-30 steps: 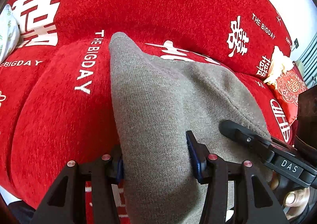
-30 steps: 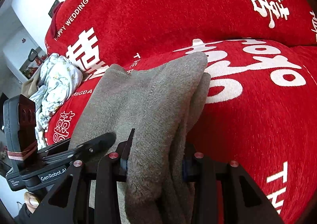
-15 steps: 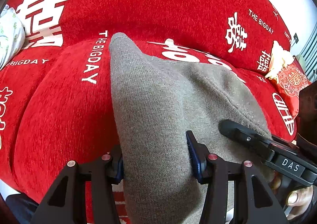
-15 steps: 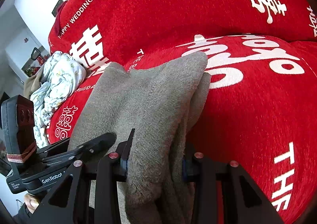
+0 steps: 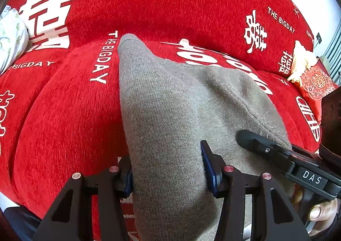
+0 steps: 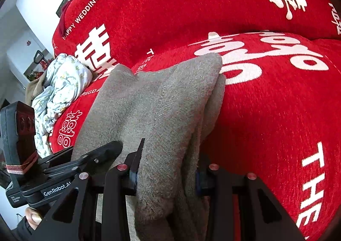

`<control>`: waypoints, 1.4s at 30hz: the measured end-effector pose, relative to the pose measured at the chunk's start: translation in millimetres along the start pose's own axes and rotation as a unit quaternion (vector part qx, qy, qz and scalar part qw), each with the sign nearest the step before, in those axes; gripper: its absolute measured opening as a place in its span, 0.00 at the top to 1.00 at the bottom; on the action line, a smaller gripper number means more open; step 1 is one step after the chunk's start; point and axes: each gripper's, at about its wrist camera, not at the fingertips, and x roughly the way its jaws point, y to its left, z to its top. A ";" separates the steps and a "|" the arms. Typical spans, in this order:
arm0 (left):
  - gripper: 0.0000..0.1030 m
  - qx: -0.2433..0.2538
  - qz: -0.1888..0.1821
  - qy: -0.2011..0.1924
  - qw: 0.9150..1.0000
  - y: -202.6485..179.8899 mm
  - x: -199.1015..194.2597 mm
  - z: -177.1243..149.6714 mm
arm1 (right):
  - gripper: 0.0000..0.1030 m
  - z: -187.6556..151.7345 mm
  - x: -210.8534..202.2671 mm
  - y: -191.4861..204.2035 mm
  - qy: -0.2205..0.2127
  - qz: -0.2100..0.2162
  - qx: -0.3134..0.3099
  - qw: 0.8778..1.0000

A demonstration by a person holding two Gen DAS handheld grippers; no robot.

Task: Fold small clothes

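Close up, the left gripper has its two black fingers pressed on both sides of a gray knit cloth — it is clamped tight on the near edge. The right gripper does the same just beside it, squeezing a thick bunch of the same gray cloth, which looks doubled over into layers there. In the left view the other gripper's black finger lies on the cloth to the right, and a thumb shows under it. In the right view a thumb peeks out low on the left. The cloth stretches away from the grippers and lies on a red sofa cover with big white letters and signs. Farther back, a pale flowery bundle of clothes sits on the sofa to the left — well apart from the gray cloth. Far to the right there is a red patterned cushion with something cream-colored next to it.
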 end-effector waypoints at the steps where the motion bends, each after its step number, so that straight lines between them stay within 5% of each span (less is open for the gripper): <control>1: 0.48 0.000 0.000 -0.001 1.000 0.2 0.4 -1.1 | 0.62 -1.9 1.4 -1.9 0.001 0.001 0.002 1.000; 4: 0.44 0.002 -0.001 -0.004 1.000 0.8 1.4 -4.9 | 0.61 -5.3 4.7 -9.9 0.002 0.007 0.011 1.000; 7: 0.23 -0.007 0.016 -0.004 1.000 6.8 0.1 -8.1 | 0.50 -6.1 5.0 -21.9 0.009 0.024 0.033 0.999; 11: 0.23 -0.031 0.021 -0.021 0.999 20.5 -19.1 -1.1 | 0.42 -0.5 -19.7 -27.6 -0.029 0.017 0.047 0.998; 15: 0.23 -0.041 0.054 -0.028 0.997 26.0 -18.8 21.5 | 0.20 15.3 -42.5 -6.5 -0.080 0.053 0.009 0.995; 18: 0.23 -0.016 0.112 -0.006 0.994 22.1 2.1 32.4 | 0.20 22.7 -26.3 7.6 -0.048 0.104 -0.011 0.993; 20: 0.21 0.003 0.133 0.010 0.991 19.3 17.5 34.4 | 0.20 26.4 -0.2 4.6 -0.009 0.090 0.006 0.996; 22: 0.08 0.009 0.147 0.018 0.989 20.0 25.7 35.1 | 0.20 28.6 23.3 -7.8 0.012 0.062 0.030 0.998; 28: 0.06 -0.001 0.131 0.001 0.991 21.1 2.4 21.6 | 0.20 17.7 -4.2 12.6 -0.015 0.058 -0.010 0.998; 35: 0.06 0.032 0.129 -0.030 0.991 8.7 -17.2 -22.4 | 0.20 -50.9 -26.5 5.7 -0.022 0.086 -0.022 0.996; 42: 0.06 0.061 0.149 -0.080 0.984 -5.8 -58.7 -40.0 | 0.18 -75.5 -69.5 18.5 -0.066 0.013 -0.061 0.996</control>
